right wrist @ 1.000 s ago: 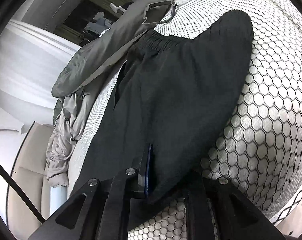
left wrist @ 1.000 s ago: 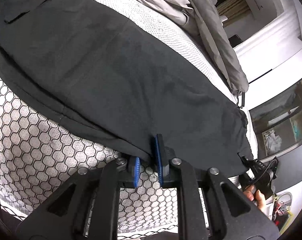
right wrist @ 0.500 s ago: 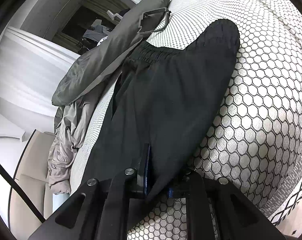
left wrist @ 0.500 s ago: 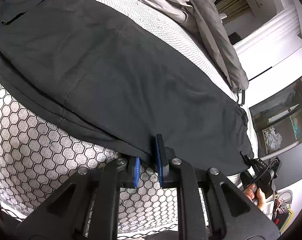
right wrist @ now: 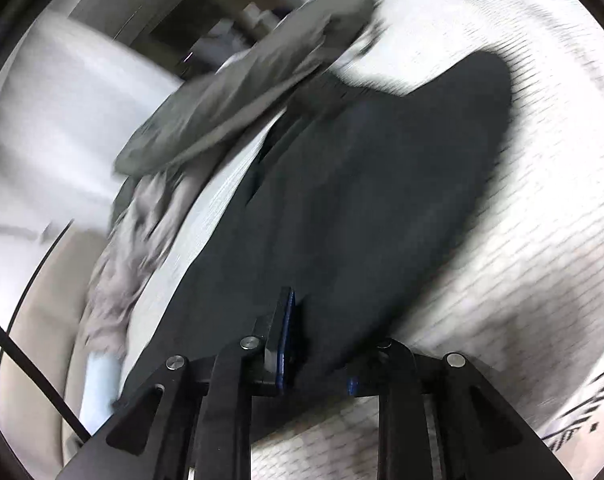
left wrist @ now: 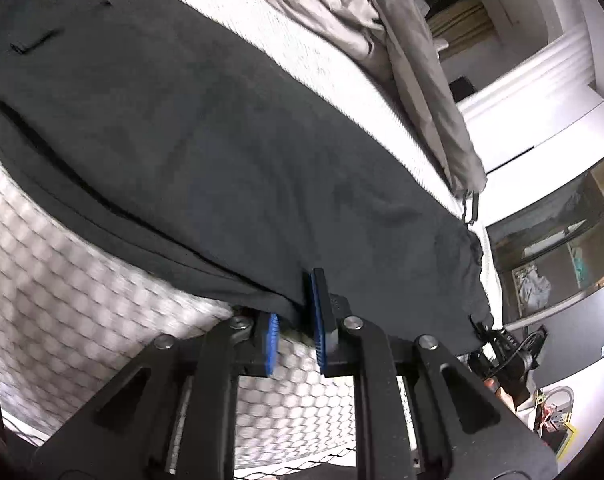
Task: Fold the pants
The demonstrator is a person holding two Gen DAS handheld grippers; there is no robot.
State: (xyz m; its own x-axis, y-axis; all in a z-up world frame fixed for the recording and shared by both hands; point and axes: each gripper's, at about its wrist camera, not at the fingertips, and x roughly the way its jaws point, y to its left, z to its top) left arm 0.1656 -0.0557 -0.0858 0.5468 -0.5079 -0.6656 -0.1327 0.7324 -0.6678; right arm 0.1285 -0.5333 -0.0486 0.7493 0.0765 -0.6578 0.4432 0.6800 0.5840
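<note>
Black pants (left wrist: 230, 148) lie stretched across a white mattress with a hexagon pattern (left wrist: 82, 272). In the left wrist view my left gripper (left wrist: 296, 320) pinches the near edge of the pants between its blue pads (left wrist: 320, 320). In the right wrist view the pants (right wrist: 362, 208) run away from me toward the waistband. My right gripper (right wrist: 318, 344) holds the pants' near end; its right finger is hidden under the cloth. This view is motion-blurred.
A rumpled grey duvet (left wrist: 386, 32) lies along the far side of the bed and also shows in the right wrist view (right wrist: 238, 104). The other hand-held gripper (left wrist: 506, 364) shows past the pants' far end. A dark screen and shelves stand to the right.
Both grippers have moved with the pants still held. The right wrist view has swung quickly and blurred. The pants have shifted a little over the mattress.
</note>
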